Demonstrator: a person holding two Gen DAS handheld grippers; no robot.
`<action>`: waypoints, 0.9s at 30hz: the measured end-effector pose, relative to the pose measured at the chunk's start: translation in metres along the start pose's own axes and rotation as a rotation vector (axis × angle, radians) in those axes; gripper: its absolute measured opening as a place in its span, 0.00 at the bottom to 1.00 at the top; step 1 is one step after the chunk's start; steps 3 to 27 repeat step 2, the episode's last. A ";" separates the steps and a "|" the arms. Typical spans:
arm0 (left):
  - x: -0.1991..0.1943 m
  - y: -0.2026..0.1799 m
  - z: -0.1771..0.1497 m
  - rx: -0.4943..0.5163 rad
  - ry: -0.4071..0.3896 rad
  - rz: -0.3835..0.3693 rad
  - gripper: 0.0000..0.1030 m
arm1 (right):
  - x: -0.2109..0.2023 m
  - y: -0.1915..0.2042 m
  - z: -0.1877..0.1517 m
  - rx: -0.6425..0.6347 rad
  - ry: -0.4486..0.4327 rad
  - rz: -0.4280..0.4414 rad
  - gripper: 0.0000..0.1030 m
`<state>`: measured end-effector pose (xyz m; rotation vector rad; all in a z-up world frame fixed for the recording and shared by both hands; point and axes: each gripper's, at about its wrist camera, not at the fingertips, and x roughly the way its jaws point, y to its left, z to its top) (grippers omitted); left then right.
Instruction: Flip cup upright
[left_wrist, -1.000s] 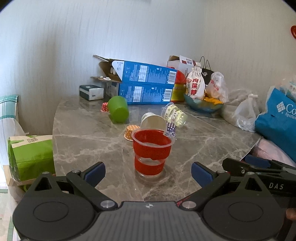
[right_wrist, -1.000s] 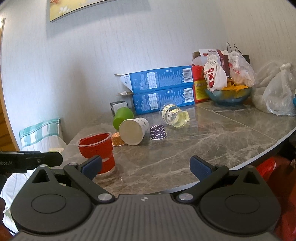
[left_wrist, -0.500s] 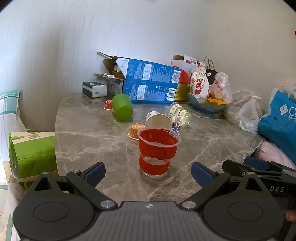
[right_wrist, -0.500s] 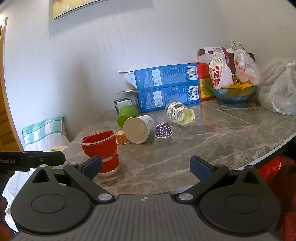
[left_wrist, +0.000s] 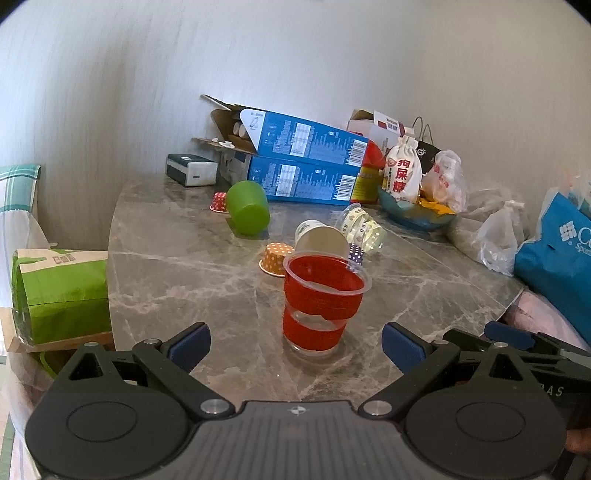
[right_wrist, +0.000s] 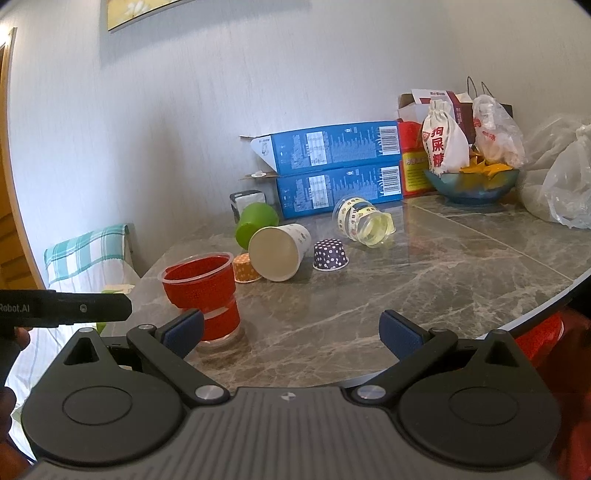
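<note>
Red-banded clear plastic cup (left_wrist: 322, 301) upright on marble — both grippers' jaws released.

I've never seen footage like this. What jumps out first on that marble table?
Nearest the cameras, a red cup stands upright on the marble table, ahead of the open jaws of the left gripper. Behind it several cups lie tipped on their sides: a green cup, a white paper cup and a clear patterned cup. Two blue boxes are stacked by the wall.
</note>
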<state>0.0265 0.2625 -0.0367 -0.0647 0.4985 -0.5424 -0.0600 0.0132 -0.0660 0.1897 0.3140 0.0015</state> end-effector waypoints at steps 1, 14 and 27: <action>0.000 0.000 0.000 0.001 -0.001 0.001 0.97 | 0.000 0.000 0.000 -0.001 0.002 0.000 0.99; 0.000 0.000 0.000 0.001 -0.004 0.000 0.97 | 0.001 0.001 0.000 -0.001 0.002 0.000 0.99; 0.000 0.000 0.000 0.001 -0.004 0.000 0.97 | 0.001 0.001 0.000 -0.001 0.002 0.000 0.99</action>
